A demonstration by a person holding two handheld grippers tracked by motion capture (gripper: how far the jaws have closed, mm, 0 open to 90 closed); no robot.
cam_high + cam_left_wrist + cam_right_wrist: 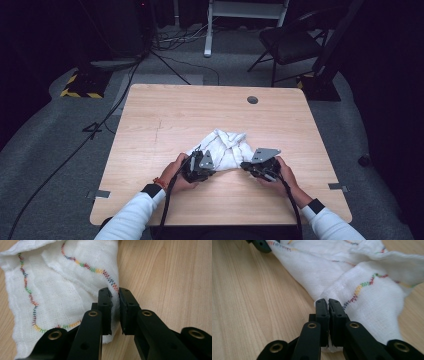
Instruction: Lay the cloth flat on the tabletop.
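- Your left hand-held gripper [200, 167] sits low over the light wooden desk [150, 125], at the near left edge of the crumpled white gauze cloth with rainbow zigzag stitching [225, 145].
- Your left hand [172, 175] wraps its body from behind, the forearm in a white sleeve coming in from the bottom of the high view and angling toward the middle.
- In the left gripper view its jaws are clenched on a stitched edge of the cloth [50, 290], with the fabric pinched between the pads.
- Your right hand-held gripper [252, 166] lies just beside the cloth's near right corner, with your right hand [285, 175] behind it and that forearm angling inward as well.
- In the right gripper view its jaws are pressed tight on a fold of the cloth [362, 277]; a bit of fabric shows below the pads.
- The two grippers are near each other and point roughly toward one another.
- The cloth lies bunched on the desk's middle, toward your side, and spreads away from both grips.
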